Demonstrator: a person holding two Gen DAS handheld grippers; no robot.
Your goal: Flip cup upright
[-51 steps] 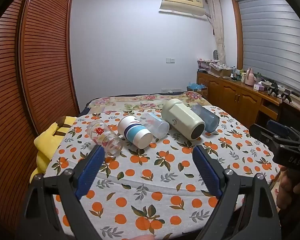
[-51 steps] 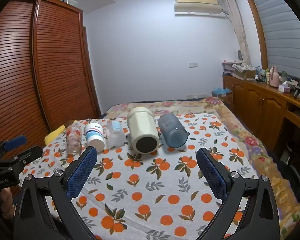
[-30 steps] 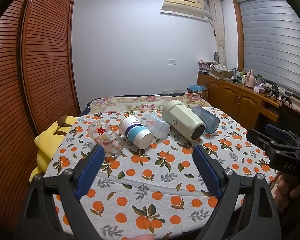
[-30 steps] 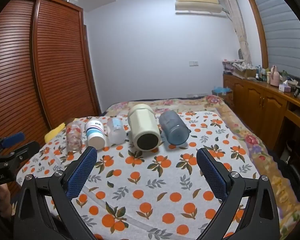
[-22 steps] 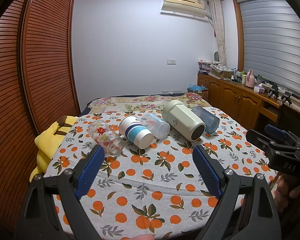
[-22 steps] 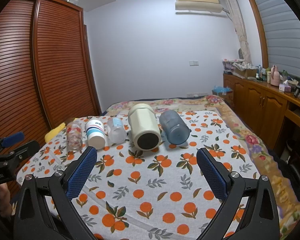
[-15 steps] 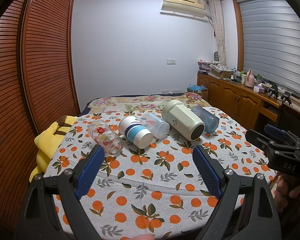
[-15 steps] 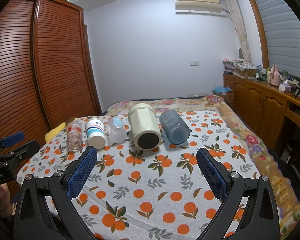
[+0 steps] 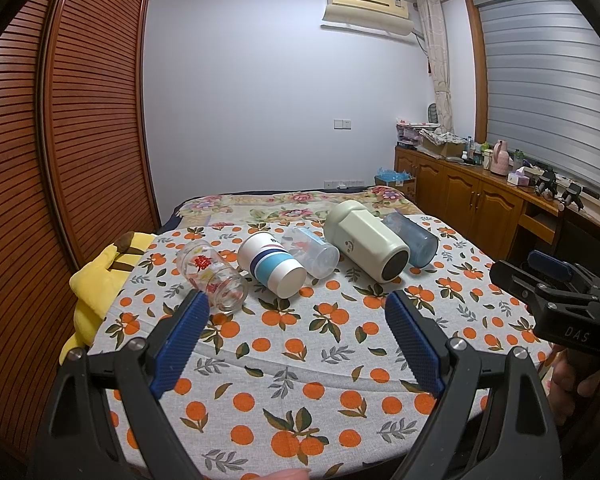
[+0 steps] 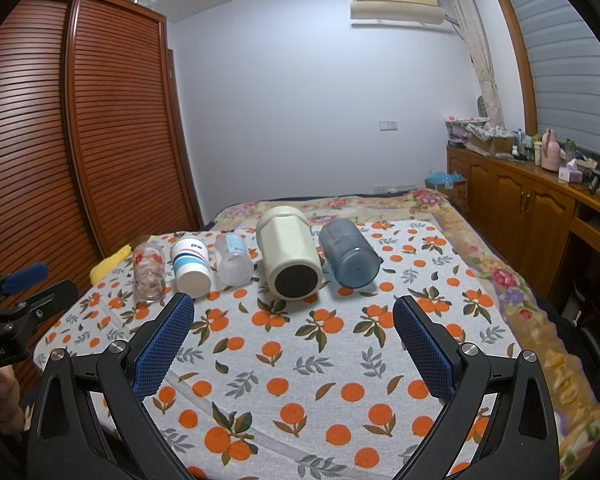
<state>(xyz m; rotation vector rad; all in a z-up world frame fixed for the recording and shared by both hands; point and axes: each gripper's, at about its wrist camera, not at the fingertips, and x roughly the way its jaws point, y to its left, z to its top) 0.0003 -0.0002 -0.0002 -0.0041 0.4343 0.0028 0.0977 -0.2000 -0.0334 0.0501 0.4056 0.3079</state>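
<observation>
1. Fingers: left gripper spread wide, blue pads empty; right gripper likewise wide, holding nothing. Both hover above the orange-print cloth, near its front edge.
2. Five vessels lie on their sides in a row beyond the fingertips, none upright.
3. Cream flask: largest, ahead between the right fingers, dark end facing the camera.
4. Blue translucent cup: just right of the flask.
5. White cup with blue stripes: ahead between the left fingers.
6. Clear plastic cup: between striped cup and flask.
7. Printed glass: just beyond the left gripper's left fingertip.
</observation>
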